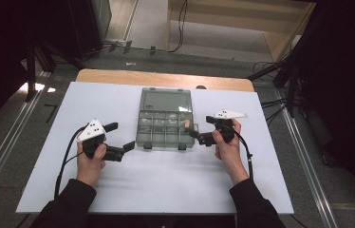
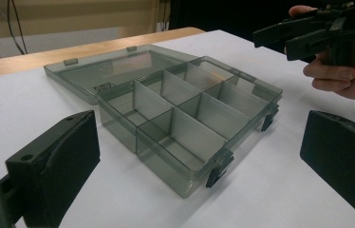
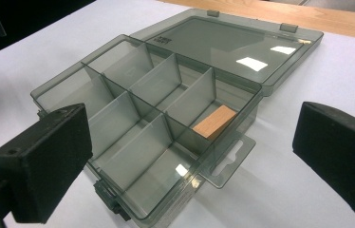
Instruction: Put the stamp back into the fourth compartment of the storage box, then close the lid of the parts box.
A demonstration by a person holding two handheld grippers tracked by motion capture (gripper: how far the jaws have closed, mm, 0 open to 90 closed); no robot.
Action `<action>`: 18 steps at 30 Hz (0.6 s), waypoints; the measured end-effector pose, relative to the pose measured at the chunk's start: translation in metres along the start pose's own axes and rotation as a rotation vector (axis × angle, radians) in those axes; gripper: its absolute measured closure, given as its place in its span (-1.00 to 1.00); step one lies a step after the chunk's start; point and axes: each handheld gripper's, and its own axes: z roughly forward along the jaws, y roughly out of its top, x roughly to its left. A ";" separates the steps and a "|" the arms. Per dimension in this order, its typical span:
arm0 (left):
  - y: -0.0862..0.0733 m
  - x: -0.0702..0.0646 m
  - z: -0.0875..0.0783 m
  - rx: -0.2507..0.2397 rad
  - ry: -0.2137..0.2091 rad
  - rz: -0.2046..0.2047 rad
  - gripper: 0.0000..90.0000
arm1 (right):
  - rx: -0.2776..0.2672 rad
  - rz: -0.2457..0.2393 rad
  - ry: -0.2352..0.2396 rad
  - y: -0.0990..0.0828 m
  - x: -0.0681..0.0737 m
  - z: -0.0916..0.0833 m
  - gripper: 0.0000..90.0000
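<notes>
A smoky clear plastic organizer box (image 1: 143,137) stands mid-table with its lid (image 1: 164,100) laid flat behind it. Dividers split it into several compartments. A small wooden block (image 1: 187,124) lies in the far right compartment, leaning on the wall (image 3: 215,121). My left gripper (image 1: 120,136) is held just left of the box, open, with nothing between its jaws. My right gripper (image 1: 202,127) is at the box's right side, open and empty too. In the left gripper view the box (image 2: 185,175) sits between my jaws' tips (image 2: 197,137). The right gripper view looks over the box (image 3: 166,209).
A white sheet (image 1: 166,185) covers the table; a strip of wood (image 1: 166,78) shows at its far edge. Black latches (image 2: 217,171) stick out from the box's near side. The other gripper (image 2: 308,33) and its hand are seen beyond the box. Cables lie on the floor.
</notes>
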 end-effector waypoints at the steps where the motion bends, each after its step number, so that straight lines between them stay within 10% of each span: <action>1: 0.000 0.000 0.001 0.000 0.002 0.000 -1.00 | -0.002 0.001 0.000 0.000 0.000 0.000 -1.00; 18: 0.011 0.005 0.026 0.007 -0.021 -0.005 -1.00 | -0.023 0.021 0.000 0.005 -0.004 0.000 -1.00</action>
